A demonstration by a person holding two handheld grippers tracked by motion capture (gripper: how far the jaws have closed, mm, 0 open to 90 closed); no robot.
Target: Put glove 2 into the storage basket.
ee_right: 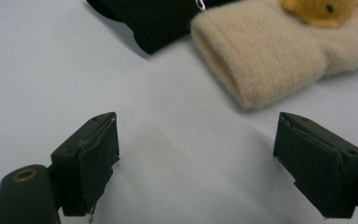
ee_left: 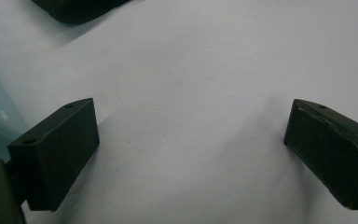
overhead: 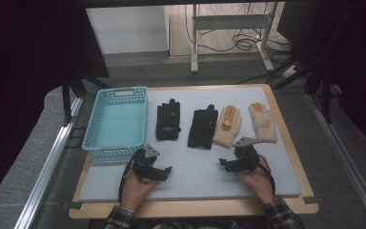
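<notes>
Presumably, with both the left gripper and right gripper wide and empty, pinching a cream glove's cuff squarely suits the turquoise basket.

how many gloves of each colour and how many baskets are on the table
black gloves: 2, one by the basket, one right of it
cream gloves: 2, one beside the black pair, one at far right
turquoise basket: 1
total: 5
</notes>
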